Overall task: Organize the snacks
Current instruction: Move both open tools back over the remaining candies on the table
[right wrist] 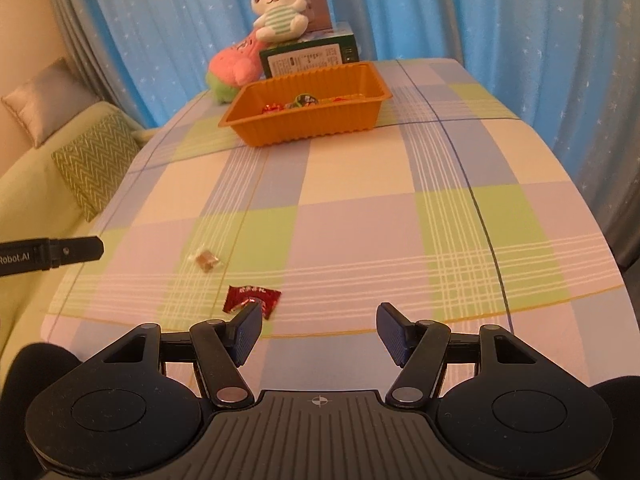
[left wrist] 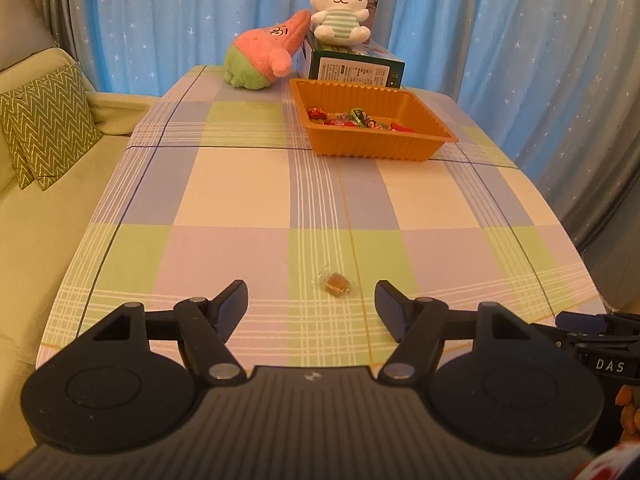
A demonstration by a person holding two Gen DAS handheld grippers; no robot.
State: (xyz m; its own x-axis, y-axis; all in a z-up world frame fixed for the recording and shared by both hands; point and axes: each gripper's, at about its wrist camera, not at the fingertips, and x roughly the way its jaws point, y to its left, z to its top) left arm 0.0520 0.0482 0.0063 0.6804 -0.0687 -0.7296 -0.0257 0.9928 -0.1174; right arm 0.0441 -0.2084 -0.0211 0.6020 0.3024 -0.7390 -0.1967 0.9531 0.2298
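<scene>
Left tongs (left wrist: 311, 299): released, empty; brown candy (left wrist: 335, 282) just ahead between the tips.
Right tongs (right wrist: 320, 322): released; red packet (right wrist: 252, 299) at left fingertip, near the surface (right wrist: 360, 220) front edge.
Orange tray (right wrist: 304, 120): far end, holding sweets; bare cloth between.

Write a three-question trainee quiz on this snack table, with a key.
1. True or false: the left claw is shut on the brown candy.
2. Which loose snack lies nearest the right claw? A) red packet B) brown candy C) none
3. Fill in: sorted sweets sit in the ___ tray.

Key: 1 false, it is open; 2 A; 3 orange.
</scene>
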